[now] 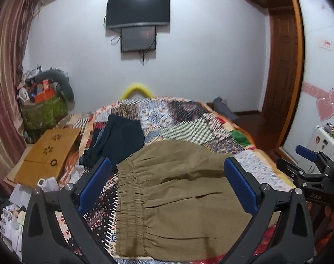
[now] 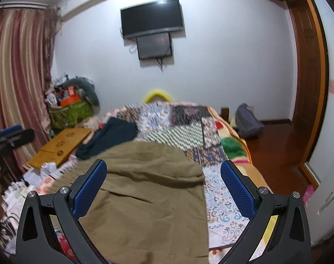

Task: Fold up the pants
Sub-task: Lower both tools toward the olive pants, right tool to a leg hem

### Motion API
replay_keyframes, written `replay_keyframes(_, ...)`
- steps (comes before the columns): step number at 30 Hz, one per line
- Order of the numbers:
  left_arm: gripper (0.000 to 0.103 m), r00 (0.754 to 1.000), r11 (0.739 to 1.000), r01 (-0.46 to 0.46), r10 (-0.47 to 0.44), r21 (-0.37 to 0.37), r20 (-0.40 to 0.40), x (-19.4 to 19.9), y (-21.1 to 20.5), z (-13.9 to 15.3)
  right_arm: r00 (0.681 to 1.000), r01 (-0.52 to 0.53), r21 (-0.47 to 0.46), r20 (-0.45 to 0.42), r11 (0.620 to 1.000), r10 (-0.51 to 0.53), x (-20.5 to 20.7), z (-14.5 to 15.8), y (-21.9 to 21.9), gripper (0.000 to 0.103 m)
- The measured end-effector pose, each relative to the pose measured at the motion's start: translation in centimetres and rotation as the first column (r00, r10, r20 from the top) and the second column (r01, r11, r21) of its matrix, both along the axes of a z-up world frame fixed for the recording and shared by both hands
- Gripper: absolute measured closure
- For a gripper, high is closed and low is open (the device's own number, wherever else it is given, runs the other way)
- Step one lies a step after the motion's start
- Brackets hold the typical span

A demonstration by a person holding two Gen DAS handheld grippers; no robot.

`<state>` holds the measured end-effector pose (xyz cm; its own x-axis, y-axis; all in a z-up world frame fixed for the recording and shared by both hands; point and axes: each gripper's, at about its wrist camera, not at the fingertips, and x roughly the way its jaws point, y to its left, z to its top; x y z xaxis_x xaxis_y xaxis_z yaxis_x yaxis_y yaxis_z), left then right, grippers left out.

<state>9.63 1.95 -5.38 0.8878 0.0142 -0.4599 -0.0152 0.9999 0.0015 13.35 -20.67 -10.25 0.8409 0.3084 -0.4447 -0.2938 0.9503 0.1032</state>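
Observation:
Olive-brown pants (image 1: 178, 198) lie folded on the patchwork quilt (image 1: 189, 118), their gathered elastic waistband (image 1: 128, 198) toward the left. My left gripper (image 1: 167, 184) hovers over them, wide open, blue pads apart, holding nothing. In the right wrist view the same pants (image 2: 149, 193) fill the space below my right gripper (image 2: 164, 187), which is also wide open and empty; the fold's right edge runs down past the middle. The right gripper's blue finger (image 1: 306, 151) shows at the right edge of the left wrist view.
A dark navy garment (image 1: 118, 140) lies on the quilt behind the pants. A wooden lap table (image 1: 48, 154) and papers sit left of the bed, a cluttered green-draped stand (image 1: 43, 107) behind. Wall TV (image 1: 138, 11), door (image 1: 281, 66) and wooden floor to the right.

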Motion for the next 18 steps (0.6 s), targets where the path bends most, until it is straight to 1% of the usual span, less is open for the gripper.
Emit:
replay_keyframes(3, 0.0, 0.999, 0.999, -0.036, 0.037, 0.035, -0.031, 2.4, 0.9, -1.3, 0.998, 0.01, -0.031, -0.061, 0.999, -0.012, 2.1, -1.8, -0.6, 0.0)
replay_keyframes(5, 0.0, 0.997, 0.998, -0.035, 0.038, 0.049, -0.06, 4.1, 1.7, -2.2, 0.995, 0.006, -0.044, -0.097, 0.999, -0.01, 2.9, -2.4, -0.9, 0.0)
replay_keyframes(8, 0.0, 0.996, 0.999, -0.041, 0.043, 0.032, -0.08, 6.3, 3.2, -3.6, 0.985, -0.016, -0.051, -0.171, 0.999, 0.007, 5.0, -3.9, -1.5, 0.0)
replay_keyframes(10, 0.0, 0.992, 0.998, -0.049, 0.052, 0.029, -0.113, 7.9, 4.2, -4.6, 0.978, -0.031, -0.054, -0.21, 0.998, 0.019, 6.1, -4.5, -1.6, 0.0)
replay_keyframes(11, 0.0, 0.989, 0.998, -0.056, 0.06, 0.032, -0.137, 8.8, 4.8, -5.2, 0.974, -0.039, -0.06, -0.227, 0.997, 0.024, 6.5, -4.8, -1.6, 0.001)
replay_keyframes(15, 0.0, 0.968, 0.994, -0.082, 0.095, 0.068, -0.231, 12.2, 6.7, -7.1, 0.954, -0.088, -0.098, -0.293, 0.991, 0.056, 8.7, -6.4, -1.5, 0.01)
replay_keyframes(18, 0.0, 0.937, 0.993, -0.085, 0.106, 0.077, -0.332, 14.5, 8.3, -9.2, 0.934, -0.124, -0.114, -0.348, 0.986, 0.077, 10.4, -7.5, -1.3, 0.018)
